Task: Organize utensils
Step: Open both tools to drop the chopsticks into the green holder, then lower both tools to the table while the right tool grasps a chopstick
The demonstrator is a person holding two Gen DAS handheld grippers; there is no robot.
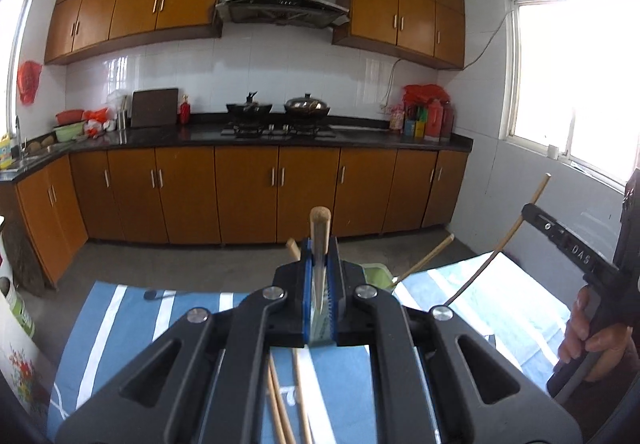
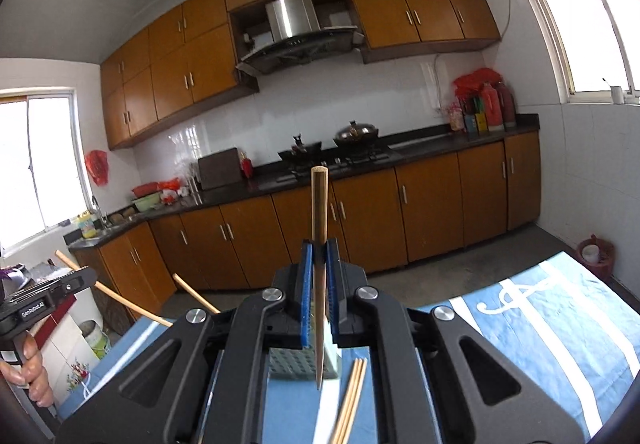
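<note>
Two chopsticks are in the air at once, one in each tool. The left gripper (image 1: 320,276) has its blue pads closed tight around a chopstick (image 1: 319,240) that runs straight ahead along the fingers, blunt wooden end up and away, thin tip back toward the camera. The right gripper (image 2: 319,276) is clamped the same way on a second chopstick (image 2: 319,244), which stands nearly upright in its own view, blunt end high, pointed tip down over a grey perforated holder (image 2: 304,364) on the blue striped cloth (image 2: 540,324). From the left wrist view that right-hand stick appears as a long thin slant, so the two long axes are not parallel to each other.

More loose chopsticks (image 2: 352,400) lie on the cloth just beside the holder, long axes roughly toward the camera. Others lean up from a pale green container (image 1: 376,272) behind the left tool.

The risks are these. Each stick is pinched at a single narrow spot, so it could pivot or slide between the pads if tipped quickly. The pointed tip over the holder may catch the rim or a wall and push the light holder across the cloth. With both tools close over a small table, a swinging blunt end could also knock the leaning sticks over.
</note>
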